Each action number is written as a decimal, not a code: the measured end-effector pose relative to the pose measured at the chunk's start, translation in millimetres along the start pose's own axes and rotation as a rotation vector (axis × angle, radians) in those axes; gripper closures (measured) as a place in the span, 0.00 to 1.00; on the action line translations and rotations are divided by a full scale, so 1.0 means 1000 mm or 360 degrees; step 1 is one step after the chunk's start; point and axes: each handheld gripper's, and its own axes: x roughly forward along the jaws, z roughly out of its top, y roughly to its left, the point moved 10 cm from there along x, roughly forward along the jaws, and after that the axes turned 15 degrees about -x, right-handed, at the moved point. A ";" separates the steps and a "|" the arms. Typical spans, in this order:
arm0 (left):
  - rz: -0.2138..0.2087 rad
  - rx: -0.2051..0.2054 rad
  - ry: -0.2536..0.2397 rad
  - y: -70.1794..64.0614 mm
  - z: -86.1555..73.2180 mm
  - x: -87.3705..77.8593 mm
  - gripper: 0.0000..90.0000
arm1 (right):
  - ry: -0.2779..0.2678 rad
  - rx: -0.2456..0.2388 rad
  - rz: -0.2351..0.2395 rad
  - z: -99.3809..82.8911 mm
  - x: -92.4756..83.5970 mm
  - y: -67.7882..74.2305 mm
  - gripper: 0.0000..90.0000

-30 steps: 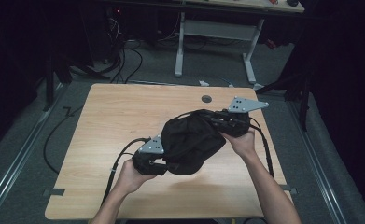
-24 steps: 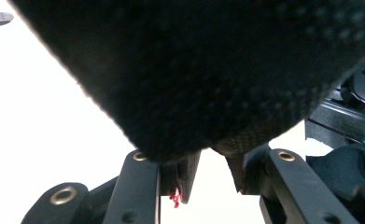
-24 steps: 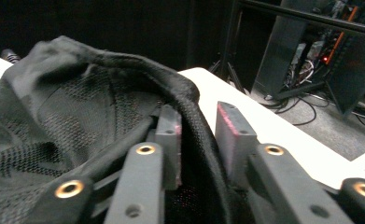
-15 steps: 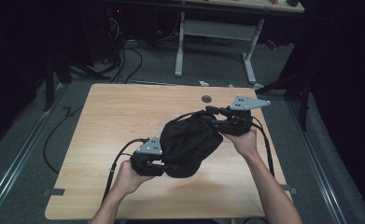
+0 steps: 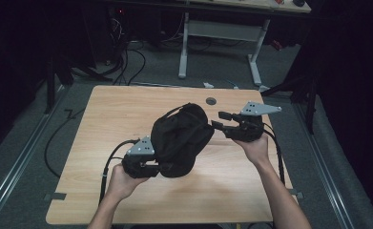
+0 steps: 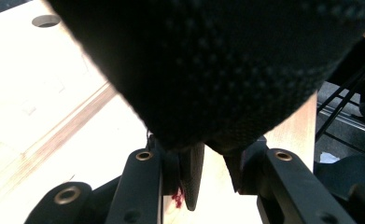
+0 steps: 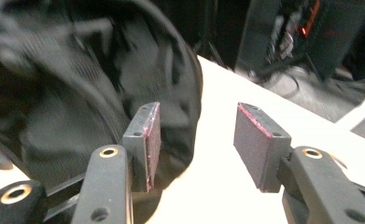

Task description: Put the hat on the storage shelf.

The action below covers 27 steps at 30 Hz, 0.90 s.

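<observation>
Sitting crumpled mid-worktop (image 5: 103, 119), one black fabric bag (image 5: 179, 136), mesh-textured and floppy, straps looping over its top. Left gripper (image 5: 153, 168) at the bag's near-left corner, fingers (image 6: 192, 175) clenched on a fold of its cloth. Right gripper (image 5: 221, 119) just off the bag's far-right side, fingers (image 7: 148, 140) spread wide, nothing between them. Two grippers, one bag, one round hole (image 5: 211, 101) in the worktop beyond the bag.

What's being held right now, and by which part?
The left gripper grips the black bag by its lower edge; the right gripper is open, holding nothing.
</observation>
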 end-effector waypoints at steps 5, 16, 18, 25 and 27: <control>0.0008 -0.0025 -0.0036 0.002 0.006 -0.002 0.77 | 0.0072 0.0012 -0.0056 -0.014 0.000 0.000 0.57; 0.0038 -0.0084 -0.0109 0.007 0.018 -0.004 0.77 | 0.0256 0.0096 -0.0061 -0.056 0.003 0.009 0.57; 0.0039 -0.0087 -0.0111 0.008 0.019 -0.004 0.77 | 0.0308 0.0104 -0.0074 -0.068 0.004 0.011 0.58; 0.0053 -0.0073 -0.0167 0.006 0.027 -0.004 0.77 | 0.0415 0.0181 -0.0066 -0.104 0.003 0.015 0.57; 0.0050 -0.0073 -0.0187 0.005 0.030 -0.004 0.77 | 0.0441 0.0204 -0.0069 -0.113 0.003 0.017 0.56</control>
